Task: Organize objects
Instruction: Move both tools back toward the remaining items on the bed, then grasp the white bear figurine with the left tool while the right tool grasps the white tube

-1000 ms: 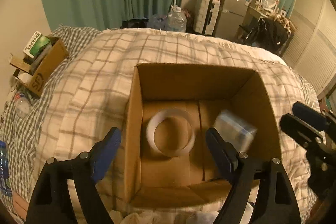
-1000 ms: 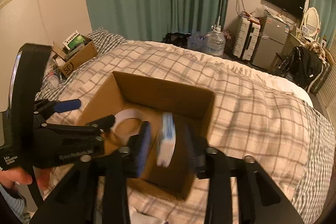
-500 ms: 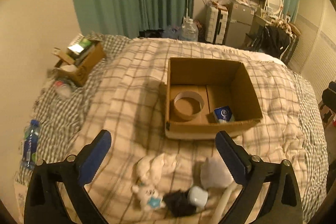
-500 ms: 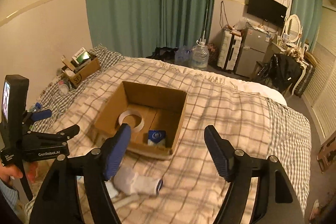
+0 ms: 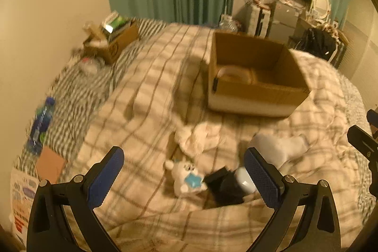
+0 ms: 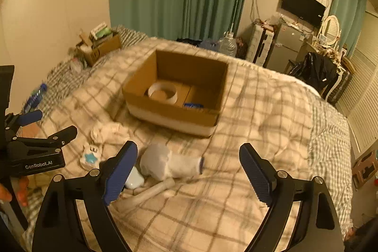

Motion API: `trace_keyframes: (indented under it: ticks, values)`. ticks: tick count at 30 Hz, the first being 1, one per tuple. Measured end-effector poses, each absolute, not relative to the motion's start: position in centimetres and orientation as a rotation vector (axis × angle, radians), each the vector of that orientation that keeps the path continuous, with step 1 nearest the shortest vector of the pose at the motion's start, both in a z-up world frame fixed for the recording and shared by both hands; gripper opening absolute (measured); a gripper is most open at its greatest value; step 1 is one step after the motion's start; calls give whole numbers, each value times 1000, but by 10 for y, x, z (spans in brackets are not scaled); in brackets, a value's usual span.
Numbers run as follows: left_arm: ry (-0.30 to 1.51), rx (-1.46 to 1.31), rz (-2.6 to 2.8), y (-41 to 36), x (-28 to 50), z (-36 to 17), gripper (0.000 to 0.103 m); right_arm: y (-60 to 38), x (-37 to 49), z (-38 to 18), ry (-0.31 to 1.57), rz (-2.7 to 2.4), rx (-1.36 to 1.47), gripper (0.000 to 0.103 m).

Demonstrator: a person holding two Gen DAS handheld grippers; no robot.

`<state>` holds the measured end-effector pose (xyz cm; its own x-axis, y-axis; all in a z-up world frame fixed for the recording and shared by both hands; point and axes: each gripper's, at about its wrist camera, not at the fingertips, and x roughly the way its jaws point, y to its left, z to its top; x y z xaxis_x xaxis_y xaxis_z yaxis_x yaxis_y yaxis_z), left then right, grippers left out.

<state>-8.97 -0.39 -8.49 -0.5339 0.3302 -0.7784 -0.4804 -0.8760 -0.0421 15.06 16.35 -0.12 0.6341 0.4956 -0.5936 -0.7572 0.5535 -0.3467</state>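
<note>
Both grippers angled down over the bed, near side of the box.
Left gripper (image 5: 184,175) spread wide, empty; right gripper (image 6: 189,169) jaws opening, empty; cardboard box (image 6: 151,86) beyond, holding tape roll (image 6: 162,92).

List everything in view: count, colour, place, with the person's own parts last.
Cardboard box: one, brown, open, on the bed.
Tape roll: one, white, inside the box, left part.
Small packet: one, blue, inside the box, near its front wall.
Socks: one bundle, white, on the blanket in front of the box.
Crumpled cloth: one, white, left of the socks.
Plush toy: one, white with a blue star, near the cloth.
Dark item: one, black, beside the toy; too blurred to name.
Blanket: one, cream plaid, covering the bed.
Water bottle: one, blue, at the bed's left edge.
Left gripper: one, black with blue pads, open, empty.
Right gripper: one, same colours, jaws opening, nothing between them.
</note>
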Motion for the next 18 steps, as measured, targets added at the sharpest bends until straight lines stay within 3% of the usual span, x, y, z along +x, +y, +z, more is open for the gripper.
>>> trace_keyframes:
  ticks: [10, 18]
  values:
    - [148, -1410, 2317, -22, -100, -163, 103, 187, 175, -82, 648, 719, -693, 88]
    - [232, -1486, 2266, -7, -105, -185, 88, 207, 178, -134, 775, 736, -821, 85]
